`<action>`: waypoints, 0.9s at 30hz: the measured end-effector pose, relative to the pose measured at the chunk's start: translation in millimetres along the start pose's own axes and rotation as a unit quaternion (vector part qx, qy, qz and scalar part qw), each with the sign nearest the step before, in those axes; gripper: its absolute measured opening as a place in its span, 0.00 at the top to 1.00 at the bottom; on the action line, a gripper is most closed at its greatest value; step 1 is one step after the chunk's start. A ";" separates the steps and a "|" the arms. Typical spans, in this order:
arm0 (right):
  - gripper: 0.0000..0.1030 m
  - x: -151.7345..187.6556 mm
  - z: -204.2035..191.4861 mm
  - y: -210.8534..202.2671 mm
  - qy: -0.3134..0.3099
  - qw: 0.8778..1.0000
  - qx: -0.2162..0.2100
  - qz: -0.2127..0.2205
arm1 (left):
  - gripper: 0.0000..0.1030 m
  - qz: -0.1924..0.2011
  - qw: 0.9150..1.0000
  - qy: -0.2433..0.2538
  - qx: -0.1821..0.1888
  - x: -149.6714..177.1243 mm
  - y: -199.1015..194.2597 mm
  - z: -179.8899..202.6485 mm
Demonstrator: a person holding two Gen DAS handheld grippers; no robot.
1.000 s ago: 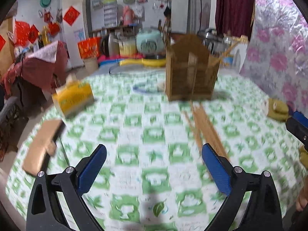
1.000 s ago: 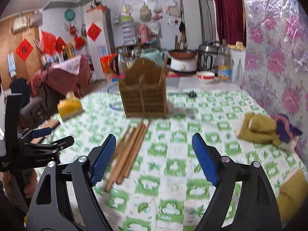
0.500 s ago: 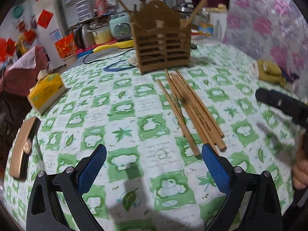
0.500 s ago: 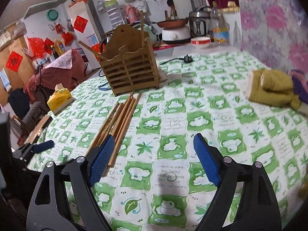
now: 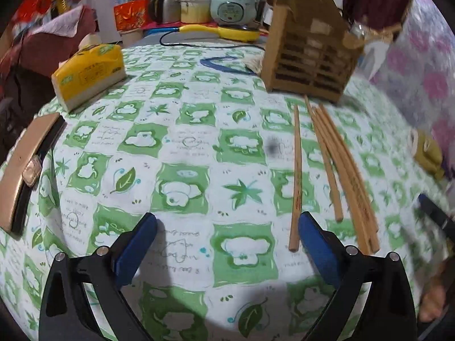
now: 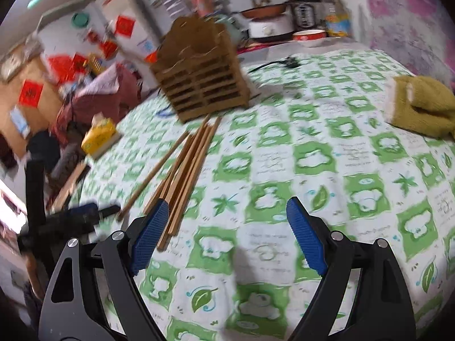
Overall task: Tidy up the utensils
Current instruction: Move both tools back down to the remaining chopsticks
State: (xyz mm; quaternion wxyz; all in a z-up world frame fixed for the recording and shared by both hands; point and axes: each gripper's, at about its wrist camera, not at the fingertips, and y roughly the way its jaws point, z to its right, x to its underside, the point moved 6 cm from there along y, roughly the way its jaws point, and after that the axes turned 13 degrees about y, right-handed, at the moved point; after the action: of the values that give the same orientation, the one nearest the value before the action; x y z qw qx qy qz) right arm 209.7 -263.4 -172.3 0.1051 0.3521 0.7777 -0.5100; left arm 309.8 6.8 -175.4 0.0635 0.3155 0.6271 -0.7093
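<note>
— Wooden chopsticks [image 5: 337,167]?
— Long, plain brown sticks, loosely fanned mid-tablecloth [image 5: 182,153], pointing toward the slatted wooden holder [image 5: 310,54] near the far edge.
— Grippers?
— Left gripper [image 5: 227,251] and right gripper [image 6: 224,237] both spread wide, empty, hovering beside the sticks' near ends.
</note>
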 end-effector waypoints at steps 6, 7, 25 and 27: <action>0.20 30.2 -41.7 6.5 -0.142 0.989 0.042 -0.017 | 0.05 -0.013 0.999 0.031 -0.018 -0.4 3.2 9.8; 0.20 36.1 -50.0 7.2 -0.172 0.984 0.048 -0.017 | 0.05 -0.013 0.999 0.031 -0.017 -0.2 2.9 9.5; 0.45 14.6 -2.4 -2.3 -0.077 0.994 0.082 0.003 | 0.05 -0.007 1.000 0.025 -0.010 0.6 0.9 8.1; 0.48 17.4 -3.8 -4.7 -0.083 0.993 0.081 0.005 | 0.05 -0.007 1.000 0.025 -0.010 0.8 0.7 8.0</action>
State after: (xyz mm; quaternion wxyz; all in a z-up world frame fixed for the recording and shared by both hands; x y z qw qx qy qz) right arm 194.7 -253.5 -176.3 0.1430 0.3202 0.7208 -0.5978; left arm 306.6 -0.5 -176.3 0.0462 0.3285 0.6377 -0.6952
